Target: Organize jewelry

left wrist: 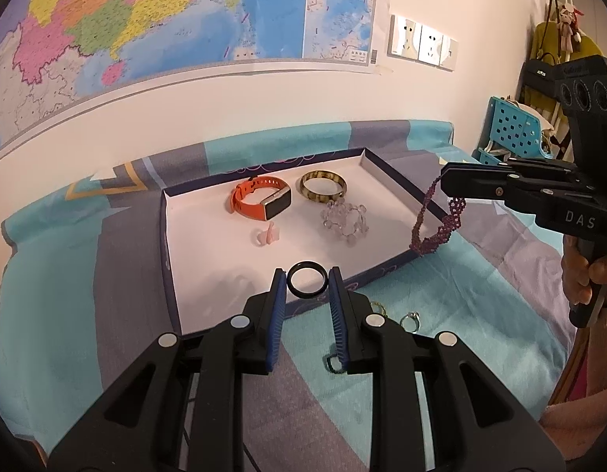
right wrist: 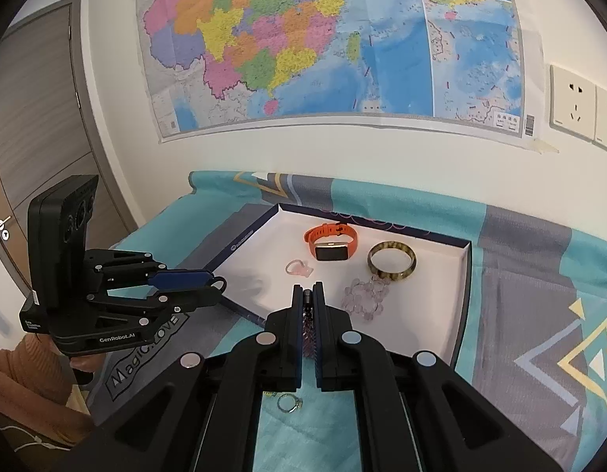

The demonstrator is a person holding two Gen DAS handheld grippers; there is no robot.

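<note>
A shallow white-lined tray (left wrist: 173, 236) lies on the bed and holds an orange smartwatch (left wrist: 260, 196), an amber bangle (left wrist: 323, 185), a clear bead bracelet (left wrist: 346, 220) and a small pink ring (left wrist: 266, 235). My left gripper (left wrist: 307, 281) is shut on a black ring (left wrist: 307, 280), held over the tray's near edge. My right gripper (right wrist: 308, 295) is shut on a purple beaded bracelet (left wrist: 437, 220), which dangles above the tray's right edge. In the right wrist view the tray (right wrist: 466, 275) lies ahead with the same pieces.
Small rings lie on the teal and grey bedspread (left wrist: 67, 275) near the tray: a silver one (right wrist: 289, 402) and a gold one (left wrist: 378, 307). A wall with a map and sockets (left wrist: 421, 41) stands behind. A blue basket (left wrist: 512, 133) sits at the right.
</note>
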